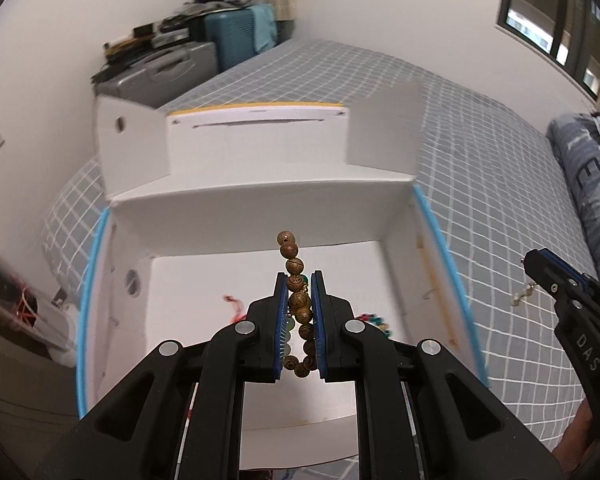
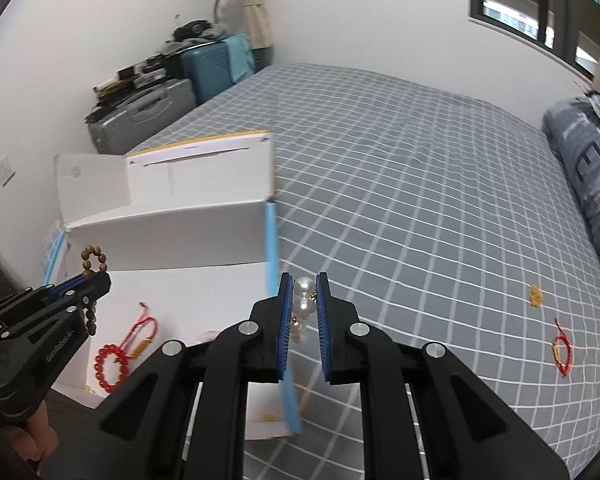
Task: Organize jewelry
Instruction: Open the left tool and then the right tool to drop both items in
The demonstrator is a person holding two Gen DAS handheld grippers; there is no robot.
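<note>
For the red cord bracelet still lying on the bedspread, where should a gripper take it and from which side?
Judging from the right wrist view, the red cord bracelet lies flat as a slim loop on the checked bedspread. Best to come straight down and pinch across one cord strand beside its gold middle piece, since flat cord offers no side edge.

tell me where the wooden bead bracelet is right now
The wooden bead bracelet is clamped in the left hand-held gripper, held over the open white box.

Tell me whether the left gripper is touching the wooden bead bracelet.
Touching. The left wrist view shows the left gripper with its blue pads pressed against the wooden bead bracelet strung between them.
</note>
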